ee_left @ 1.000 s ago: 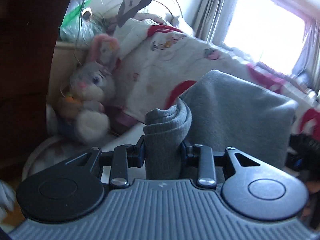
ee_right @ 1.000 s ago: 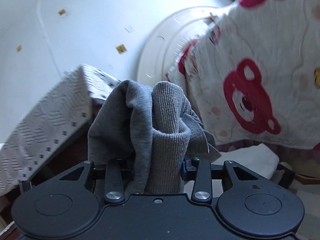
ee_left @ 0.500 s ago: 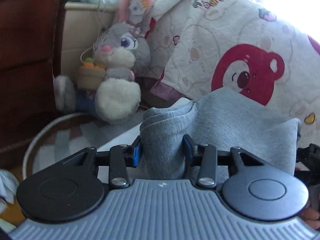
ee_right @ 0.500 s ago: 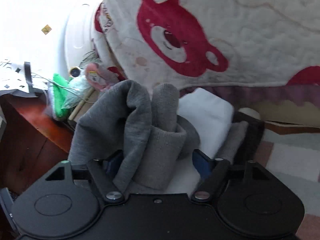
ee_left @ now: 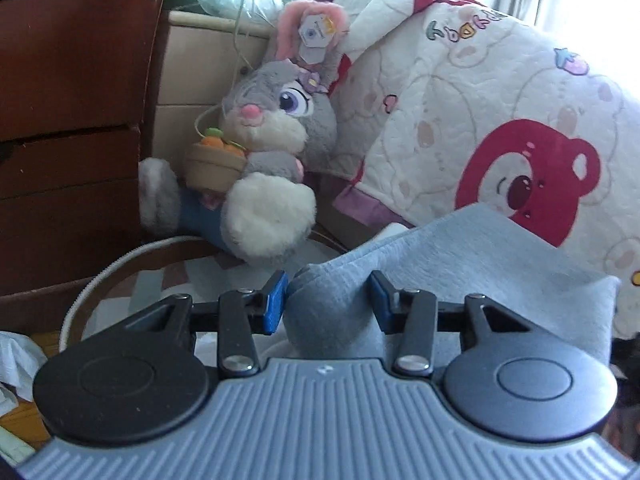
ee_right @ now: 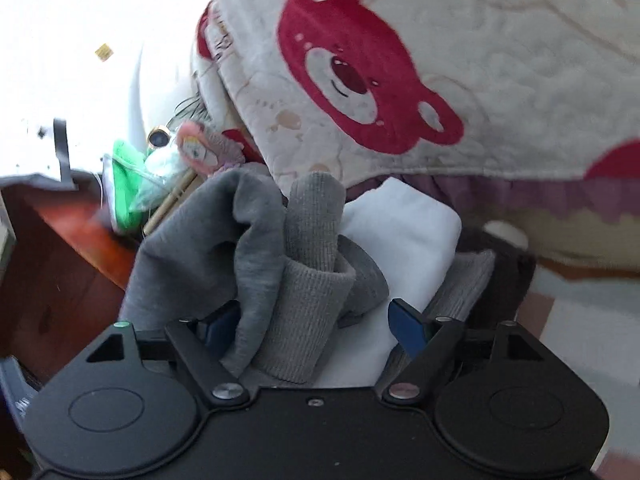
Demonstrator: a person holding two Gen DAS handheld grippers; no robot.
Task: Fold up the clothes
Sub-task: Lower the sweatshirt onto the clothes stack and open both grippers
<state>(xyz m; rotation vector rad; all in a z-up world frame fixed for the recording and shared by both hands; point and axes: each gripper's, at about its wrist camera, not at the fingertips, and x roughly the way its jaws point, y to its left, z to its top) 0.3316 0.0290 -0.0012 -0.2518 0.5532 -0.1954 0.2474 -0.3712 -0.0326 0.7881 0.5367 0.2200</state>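
Note:
A grey sweatshirt (ee_left: 472,264) stretches to the right in the left wrist view. My left gripper (ee_left: 328,300) is shut on a bunched edge of it, and the cloth fills the gap between the blue pads. In the right wrist view the same grey sweatshirt (ee_right: 200,240) and its ribbed cuff (ee_right: 312,276) lie loose between the spread fingers of my right gripper (ee_right: 314,320), which is open. The right fingertip (ee_right: 404,324) stands apart from the cloth. Under the sweatshirt is a folded white garment (ee_right: 404,236) on a folded grey one (ee_right: 464,284).
A plush rabbit (ee_left: 272,152) sits ahead on the left, against a dark wooden dresser (ee_left: 68,100). A cream quilt with red bears (ee_left: 500,120) hangs over the bed behind the clothes. A patterned rug (ee_left: 152,280) lies below.
Both grippers came down with the sweatshirt from up in the air onto the stack by the bed. The right gripper's fingers spread open and let the cloth go.

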